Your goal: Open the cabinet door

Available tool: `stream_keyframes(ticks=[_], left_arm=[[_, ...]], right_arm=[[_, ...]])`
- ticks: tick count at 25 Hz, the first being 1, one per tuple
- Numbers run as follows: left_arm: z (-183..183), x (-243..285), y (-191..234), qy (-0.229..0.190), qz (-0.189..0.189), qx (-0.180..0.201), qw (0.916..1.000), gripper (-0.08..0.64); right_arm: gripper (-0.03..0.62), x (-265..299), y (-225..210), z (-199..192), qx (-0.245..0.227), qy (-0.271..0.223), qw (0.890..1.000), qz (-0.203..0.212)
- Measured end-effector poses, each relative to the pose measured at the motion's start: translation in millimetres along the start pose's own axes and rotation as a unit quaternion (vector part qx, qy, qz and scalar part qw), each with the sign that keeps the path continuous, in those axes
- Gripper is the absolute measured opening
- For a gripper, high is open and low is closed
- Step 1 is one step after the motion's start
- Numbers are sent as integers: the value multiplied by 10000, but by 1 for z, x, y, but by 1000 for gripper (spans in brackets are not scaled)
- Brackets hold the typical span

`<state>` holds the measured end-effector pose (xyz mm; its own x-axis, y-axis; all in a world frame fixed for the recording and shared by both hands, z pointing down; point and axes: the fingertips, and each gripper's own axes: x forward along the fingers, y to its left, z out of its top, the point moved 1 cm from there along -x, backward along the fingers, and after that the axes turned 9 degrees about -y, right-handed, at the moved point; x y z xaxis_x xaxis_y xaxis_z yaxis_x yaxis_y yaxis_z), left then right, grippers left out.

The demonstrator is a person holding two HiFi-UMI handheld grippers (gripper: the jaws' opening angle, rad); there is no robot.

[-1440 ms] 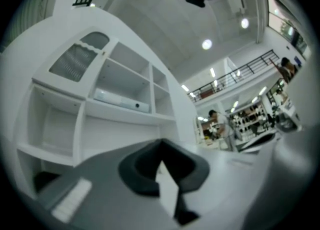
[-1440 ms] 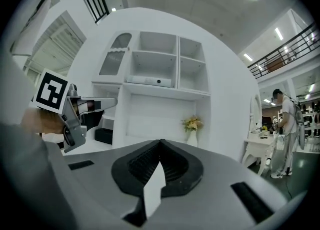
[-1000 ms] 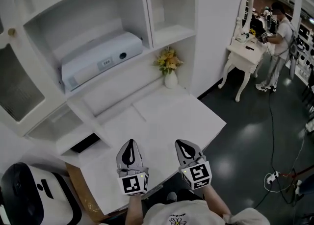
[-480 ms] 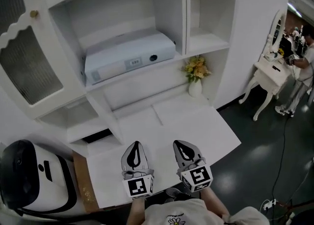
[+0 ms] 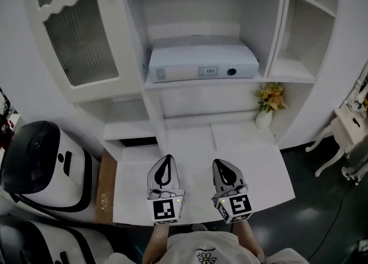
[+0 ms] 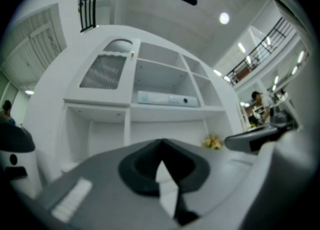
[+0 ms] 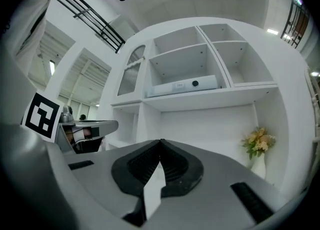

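We hold our left tool (image 5: 167, 165) and right tool (image 5: 222, 168) side by side over the white desk (image 5: 259, 165). Both are pinched together with nothing in them. The cabinet door (image 5: 80, 41) is up on the left, shut, well apart from both.

The grey left gripper (image 6: 161, 144) has its jaws together, nothing between them. Ahead stands the white shelved cabinet (image 6: 170, 116), with the arched mesh door (image 6: 105, 71) at its upper left.

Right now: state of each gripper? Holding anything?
Left gripper: closed, jaws together, holding nothing.
Right gripper: closed, jaws together, holding nothing.
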<state>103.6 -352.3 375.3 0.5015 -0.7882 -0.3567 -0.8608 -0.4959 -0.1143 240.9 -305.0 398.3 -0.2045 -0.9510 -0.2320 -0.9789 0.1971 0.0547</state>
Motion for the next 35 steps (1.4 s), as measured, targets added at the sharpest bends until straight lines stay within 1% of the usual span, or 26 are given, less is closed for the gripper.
stream_keyframes(ticks=[7,11,13,16,20,24,31,35], left_arm=[[2,-21,36,113,627,279,9976,6],[12,-34,56,21,1048,375,9938,6],[9,-42,62,111,1151,435,9923,6],[9,-49,70,204,1309,409,9903,6],[14,-53,78,201,1420,488,9885,6],[16,-57,84,199,1510,501,9871,6],[13,-58,80,251,1499,445,9874,6],[14,-56,78,264,1439,446,9882,6]], right_arm=[[0,27,36,-9,206,23,9971,731],[0,42,60,-9,281,-45,9926,1181],[0,48,69,-8,315,-78,9906,1331],[0,54,81,-5,358,-119,9878,1511],[0,58,91,-6,364,-121,9856,1649],[0,59,92,-7,393,-107,9850,1677],[0,60,93,-5,417,-105,9838,1743],[0,66,90,10,627,-274,9828,1715]])
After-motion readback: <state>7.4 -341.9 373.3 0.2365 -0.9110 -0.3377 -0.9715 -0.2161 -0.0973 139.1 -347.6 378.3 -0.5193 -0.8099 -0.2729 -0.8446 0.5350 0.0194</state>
